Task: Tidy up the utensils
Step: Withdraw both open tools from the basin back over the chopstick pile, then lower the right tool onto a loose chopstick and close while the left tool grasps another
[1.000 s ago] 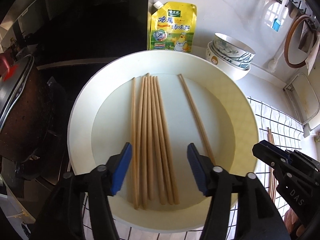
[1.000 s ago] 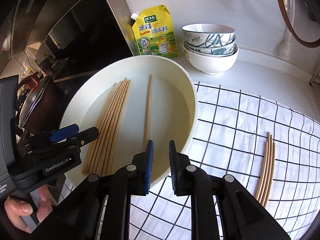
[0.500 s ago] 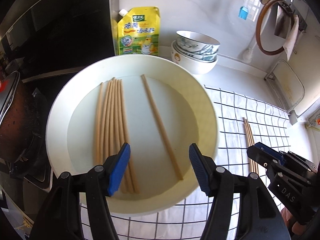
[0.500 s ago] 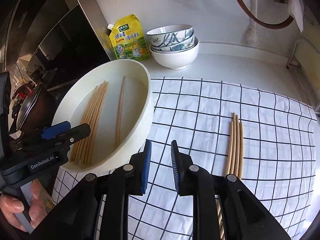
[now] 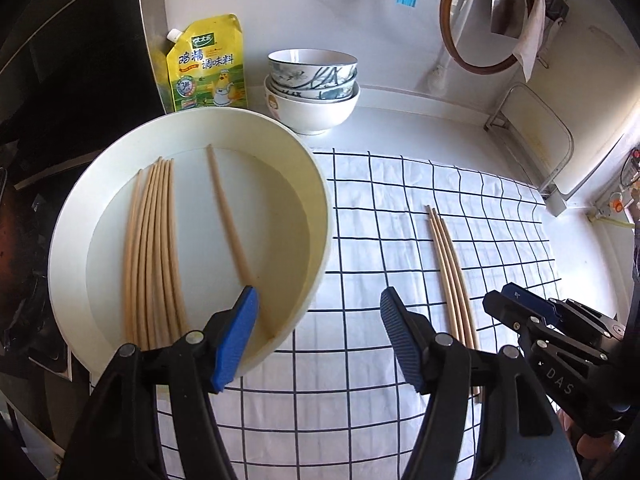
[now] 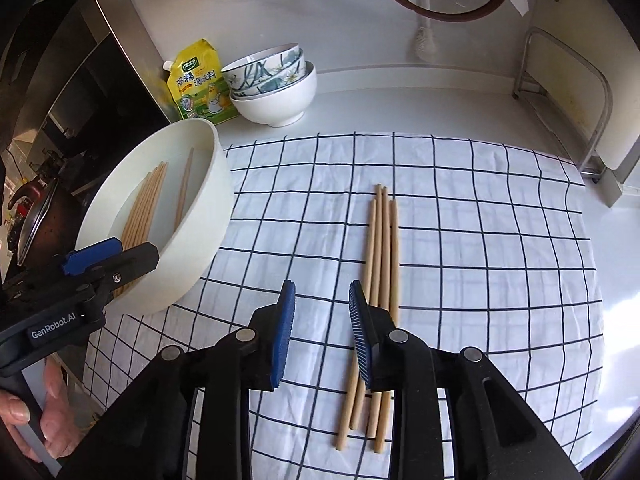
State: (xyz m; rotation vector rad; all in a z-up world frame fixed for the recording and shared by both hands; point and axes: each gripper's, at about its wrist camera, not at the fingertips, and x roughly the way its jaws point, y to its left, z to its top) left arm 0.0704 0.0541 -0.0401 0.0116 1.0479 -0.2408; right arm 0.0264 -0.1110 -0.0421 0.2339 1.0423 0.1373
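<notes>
Four chopsticks [image 6: 382, 280] are lying side by side on the checked cloth [image 6: 480, 260] that is covering the counter [image 6: 400, 96], so part of the sorting is looking done; the white basin [image 5: 320, 208] at the cloth's left edge is holding the rest: a bundle of about six chopsticks [image 5: 154, 248] lying together on its floor and one pair [image 5: 230, 232] lying apart from them, nearer the cloth side.

The right claw [image 6: 322, 328] is hanging over the cloth just left of the laid-out four; its jaws are opening and nothing is sitting between them, the near ends of the chopsticks passing beside and under the right pad rather than in the gap. The left claw [image 5: 316, 340] is standing wide apart and gripping nothing; it is straddling the basin's rim, one blue pad over the near end of the separate pair and the other over bare cloth.

As a judgement, the job is sitting somewhere under half way: four sticks are out and roughly eight are waiting in the basin; the separate pair is looking like the likeliest next pick, though neither claw is touching it.

Behind the basin a yellow pouch [image 5: 208, 66] and stacked bowls [image 5: 312, 88] are standing untouched.
</notes>
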